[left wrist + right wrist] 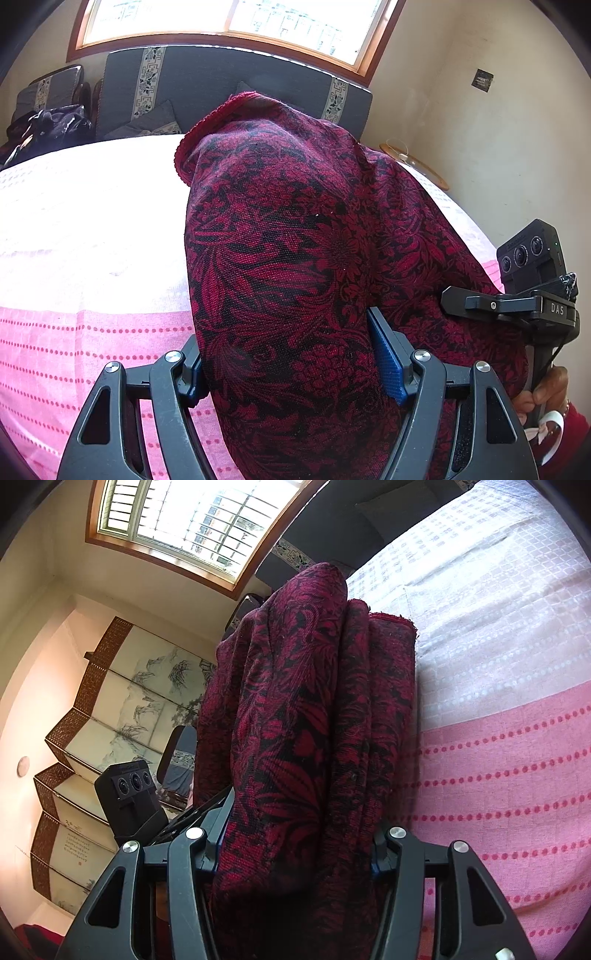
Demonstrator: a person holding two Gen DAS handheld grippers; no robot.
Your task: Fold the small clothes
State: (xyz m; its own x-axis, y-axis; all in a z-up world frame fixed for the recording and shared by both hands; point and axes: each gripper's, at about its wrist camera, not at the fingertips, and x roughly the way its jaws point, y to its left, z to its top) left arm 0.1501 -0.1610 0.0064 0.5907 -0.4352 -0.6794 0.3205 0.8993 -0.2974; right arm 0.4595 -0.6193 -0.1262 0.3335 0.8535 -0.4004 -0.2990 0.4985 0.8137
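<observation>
Above the bed [92, 229], both my left gripper [291, 354] and right gripper [295, 834] clamp the soft, thick garment [295, 221]; I'd regrip at its hem.

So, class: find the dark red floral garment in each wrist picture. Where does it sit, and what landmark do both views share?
Left wrist view: the dark red floral garment fills the centre, bunched between the left gripper jaws, over the pink-and-white bedcover.
Right wrist view: the garment runs up the middle in folded layers from the right gripper jaws.
Shared landmark: the wood-framed window at the top.
</observation>
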